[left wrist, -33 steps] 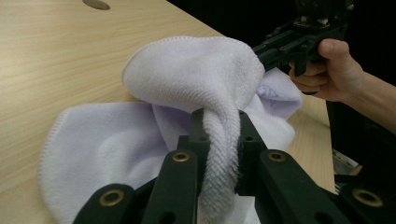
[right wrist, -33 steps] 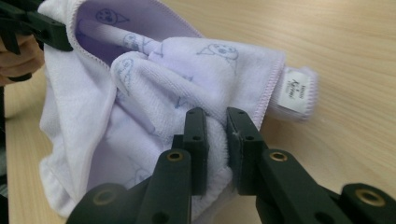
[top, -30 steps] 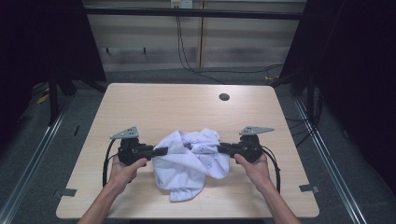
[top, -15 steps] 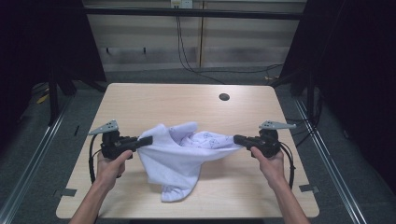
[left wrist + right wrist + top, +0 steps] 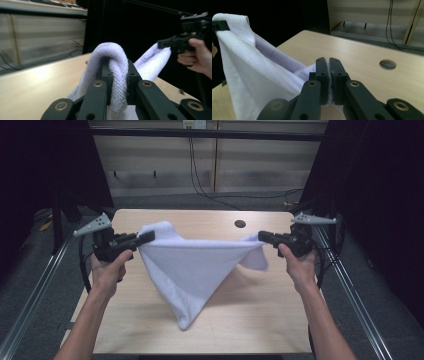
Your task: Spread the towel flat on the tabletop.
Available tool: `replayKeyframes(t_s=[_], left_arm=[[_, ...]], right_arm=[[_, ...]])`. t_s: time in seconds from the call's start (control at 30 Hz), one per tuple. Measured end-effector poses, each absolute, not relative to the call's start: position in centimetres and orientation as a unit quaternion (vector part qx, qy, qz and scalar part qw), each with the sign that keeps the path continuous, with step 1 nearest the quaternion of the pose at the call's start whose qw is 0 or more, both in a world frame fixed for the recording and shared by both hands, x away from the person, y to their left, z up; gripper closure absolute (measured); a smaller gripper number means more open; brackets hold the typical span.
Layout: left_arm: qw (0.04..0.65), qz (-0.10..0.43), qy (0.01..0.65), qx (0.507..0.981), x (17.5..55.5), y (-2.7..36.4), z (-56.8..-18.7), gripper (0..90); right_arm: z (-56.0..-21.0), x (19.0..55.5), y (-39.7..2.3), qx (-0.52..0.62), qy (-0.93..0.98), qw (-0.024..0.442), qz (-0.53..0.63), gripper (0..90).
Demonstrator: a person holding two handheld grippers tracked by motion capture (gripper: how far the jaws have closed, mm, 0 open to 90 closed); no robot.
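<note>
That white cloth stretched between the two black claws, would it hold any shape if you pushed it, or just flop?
The white terry towel is probably very floppy: its middle sags to a point between the left gripper and the right gripper. It seems light, since each holds only a pinched corner. The looped weave likely grips rather than slips.

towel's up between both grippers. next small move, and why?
Probably lower both grippers together toward the table so the towel can lie flat. The left gripper and right gripper each pinch a top corner, the edge between them is taut, and the rest hangs in a point with its tip near the tabletop. It looks spread enough that pulling wider would add little.
</note>
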State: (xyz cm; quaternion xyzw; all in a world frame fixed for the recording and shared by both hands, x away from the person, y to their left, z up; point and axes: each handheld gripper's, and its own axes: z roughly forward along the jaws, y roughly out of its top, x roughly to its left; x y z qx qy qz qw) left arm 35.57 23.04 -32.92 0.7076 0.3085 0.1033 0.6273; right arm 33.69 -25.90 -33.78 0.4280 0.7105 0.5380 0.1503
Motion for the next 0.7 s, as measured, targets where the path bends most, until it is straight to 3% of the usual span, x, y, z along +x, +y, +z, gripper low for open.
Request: replayKeyframes(t_s=[0.4,0.7], left_arm=[[0.622,0.176,0.312,0.696,39.7,23.0,-26.9,82.5],[0.639,0.201,0.284,0.686,39.2,22.3,-23.8,82.5]], right_arm=[[-24.8,38.0,-25.0,0.424,0.716,0.199,0.518,86.6],[-21.3,39.2,-25.7,0.412,0.692,0.230,0.546,86.6]])
